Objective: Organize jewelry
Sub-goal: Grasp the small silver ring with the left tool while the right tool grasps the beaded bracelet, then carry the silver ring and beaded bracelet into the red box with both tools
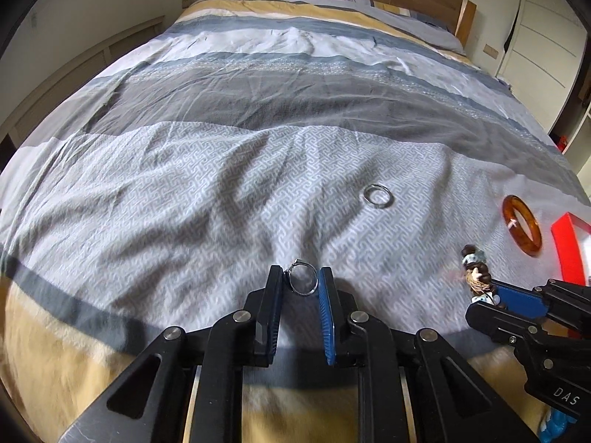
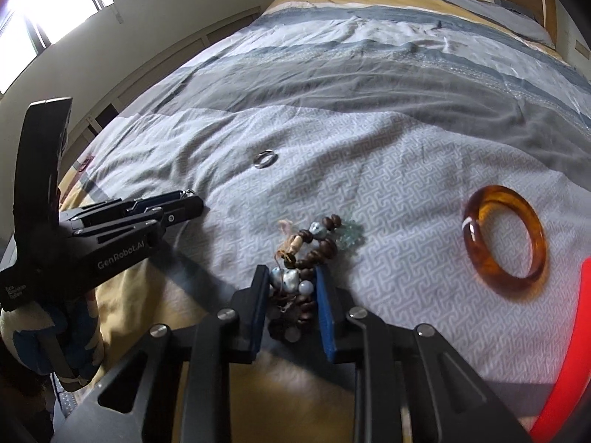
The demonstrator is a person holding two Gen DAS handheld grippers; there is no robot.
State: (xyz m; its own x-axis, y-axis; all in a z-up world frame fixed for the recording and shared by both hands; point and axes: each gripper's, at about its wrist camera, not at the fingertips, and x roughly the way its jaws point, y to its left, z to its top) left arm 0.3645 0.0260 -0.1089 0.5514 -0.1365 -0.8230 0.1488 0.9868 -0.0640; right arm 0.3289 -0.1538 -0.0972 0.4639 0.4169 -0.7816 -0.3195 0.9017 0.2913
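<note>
Jewelry lies scattered on the bed (image 1: 221, 170) in front of me, on a quilt of grey key pattern with grey, white and yellow bands.

My left gripper (image 1: 302, 280) has its fingers (image 1: 274, 295) drawn in close around a small silver ring (image 1: 303, 280) that stands on edge between the pads; both pads look to be touching its rim, so I have it pinched. In the right wrist view the same gripper (image 2: 188, 199) shows from the side, low over the quilt, with a gloved hand (image 2: 48, 339) on its handle.

My right gripper (image 2: 291, 288) has its fingers (image 2: 327, 306) narrowed onto a beaded bracelet (image 2: 306, 254) of dark brown wooden beads, pale blue-white stones and a bit of tan cord. The near bunch of beads sits squeezed between the two pads; the rest of the strand spills forward onto the quilt past the fingertips.

Farther out, a plain silver ring (image 1: 378, 196) lies flat on the quilt, apart from everything else. An amber bangle (image 2: 505, 237) lies flat off to the right of the bracelet, and just beyond it is the edge of a red box (image 1: 569, 251).
</note>
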